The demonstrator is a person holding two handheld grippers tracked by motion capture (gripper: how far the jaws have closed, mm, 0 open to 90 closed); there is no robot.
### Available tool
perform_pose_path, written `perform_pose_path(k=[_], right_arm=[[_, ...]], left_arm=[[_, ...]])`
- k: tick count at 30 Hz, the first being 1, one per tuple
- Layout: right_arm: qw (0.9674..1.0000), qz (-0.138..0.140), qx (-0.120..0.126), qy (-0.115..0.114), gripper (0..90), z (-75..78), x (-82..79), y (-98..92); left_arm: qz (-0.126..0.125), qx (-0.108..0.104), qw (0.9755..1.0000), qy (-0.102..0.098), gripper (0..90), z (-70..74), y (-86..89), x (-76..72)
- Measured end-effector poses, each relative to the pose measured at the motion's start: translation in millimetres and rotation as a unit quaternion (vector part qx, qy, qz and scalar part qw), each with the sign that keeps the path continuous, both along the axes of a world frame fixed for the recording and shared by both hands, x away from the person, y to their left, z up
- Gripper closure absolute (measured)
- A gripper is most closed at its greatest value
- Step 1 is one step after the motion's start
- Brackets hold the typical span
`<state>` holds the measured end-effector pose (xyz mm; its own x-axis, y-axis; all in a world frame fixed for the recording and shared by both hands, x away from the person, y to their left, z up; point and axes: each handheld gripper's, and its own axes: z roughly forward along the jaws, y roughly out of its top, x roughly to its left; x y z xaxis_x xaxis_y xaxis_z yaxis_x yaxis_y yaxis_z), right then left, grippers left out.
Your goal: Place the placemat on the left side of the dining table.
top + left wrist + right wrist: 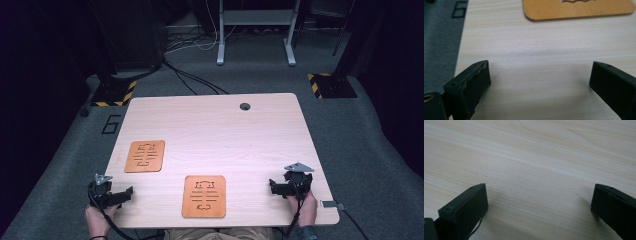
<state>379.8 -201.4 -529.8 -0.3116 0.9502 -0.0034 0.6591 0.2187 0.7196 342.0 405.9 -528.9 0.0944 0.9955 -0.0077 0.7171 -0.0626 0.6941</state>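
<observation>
Two orange-brown wooden boards with cut-out slots lie flat on the pale wood table (215,125): one board (145,155) at the left, the other board (204,195) near the front middle. My left gripper (126,194) rests low at the front left corner, held by a hand, jaws wide apart with bare table between them (539,72). The corner of a board (579,10) lies ahead of it. At the front right sits my right gripper (272,186), also open over bare wood (539,195), nothing between its jaws.
A round cable hole (244,106) pierces the table's far edge. A small grey tag (332,204) lies at the front right corner. Beyond the table are grey carpet, cables, yellow-black striped stand feet (115,93) and a white desk frame (255,30).
</observation>
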Motion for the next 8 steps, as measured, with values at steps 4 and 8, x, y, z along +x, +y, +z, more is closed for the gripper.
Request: perform_pose_path(k=[4, 8], right_arm=[[1.0, 0.0, 0.0, 0.0, 0.0, 0.0, 0.0, 0.0], [1.0, 0.0, 0.0, 0.001, 0.0, 0.0, 0.0, 0.0]], left_arm=[[0.004, -0.002, 0.9998, -0.021, 1.4, -3.9, 0.8, 1.8], [0.001, -0.001, 0.9998, -0.017, 0.1, -3.8, 1.3, 3.2]])
